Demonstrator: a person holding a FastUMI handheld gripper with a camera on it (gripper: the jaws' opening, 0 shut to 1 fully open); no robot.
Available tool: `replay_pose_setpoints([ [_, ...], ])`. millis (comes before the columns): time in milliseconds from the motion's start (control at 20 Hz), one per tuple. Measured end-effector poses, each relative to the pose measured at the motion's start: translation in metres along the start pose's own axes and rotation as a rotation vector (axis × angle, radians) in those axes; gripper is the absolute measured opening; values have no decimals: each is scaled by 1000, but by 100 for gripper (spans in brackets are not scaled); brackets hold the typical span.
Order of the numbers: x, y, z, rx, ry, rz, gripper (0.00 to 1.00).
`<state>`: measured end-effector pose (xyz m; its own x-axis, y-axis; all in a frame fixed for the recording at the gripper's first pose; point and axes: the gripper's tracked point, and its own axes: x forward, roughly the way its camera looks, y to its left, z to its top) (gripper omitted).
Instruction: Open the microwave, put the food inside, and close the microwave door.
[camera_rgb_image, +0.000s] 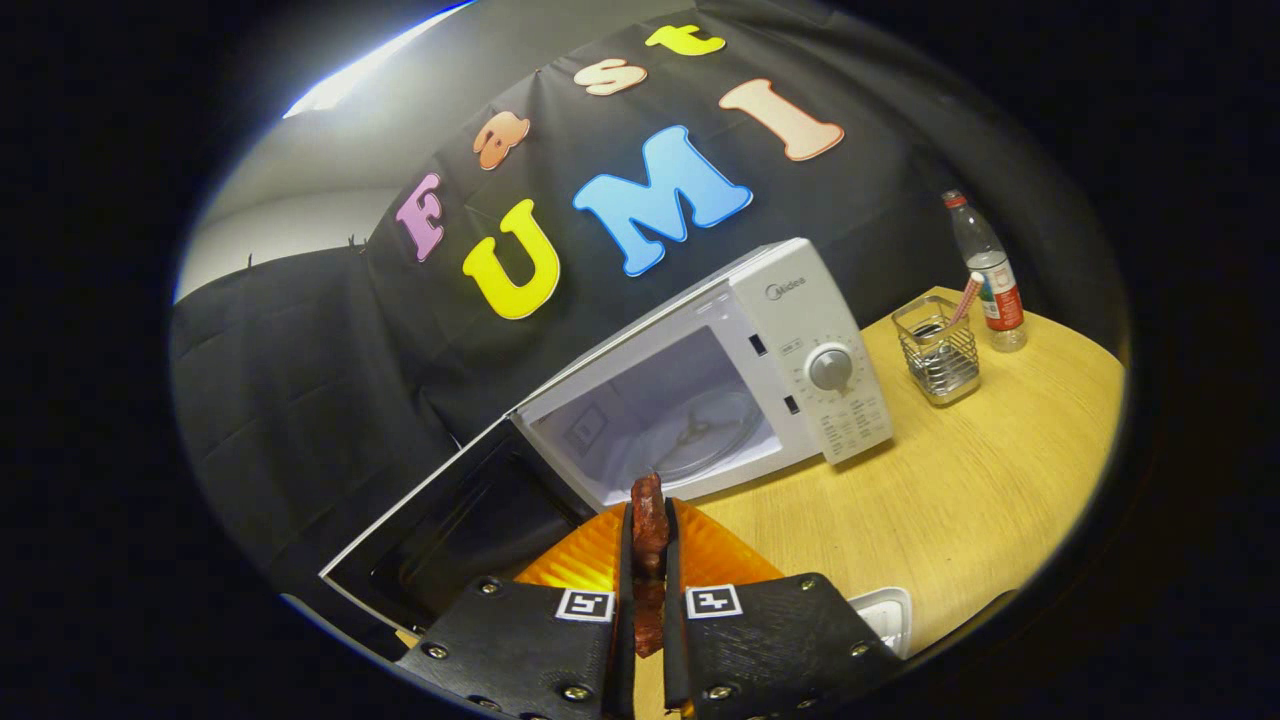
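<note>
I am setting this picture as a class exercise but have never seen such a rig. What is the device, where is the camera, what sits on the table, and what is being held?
A person holds a hand-held gripper; the camera rides on it, looking along its two fingers. They are shut on a reddish-brown piece of food. Just ahead, on a wooden table, stands a white microwave with its door open. Beside it are a wire basket and a water bottle.

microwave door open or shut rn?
Open. The microwave door is swung wide, exposing the cavity and its glass turntable. The gripper is shut on the food.
</note>
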<state>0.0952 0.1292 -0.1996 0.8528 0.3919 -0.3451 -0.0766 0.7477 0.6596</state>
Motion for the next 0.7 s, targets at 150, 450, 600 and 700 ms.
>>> replay_pose_setpoints([
  [150,36,13,5,-13,-24,-13,12],
  [450,118,23,19,-92,-99,-74,11],
  [600,160,19,22,-126,-102,-91,11],
  [700,184,12,23,-151,-101,-104,12],
])
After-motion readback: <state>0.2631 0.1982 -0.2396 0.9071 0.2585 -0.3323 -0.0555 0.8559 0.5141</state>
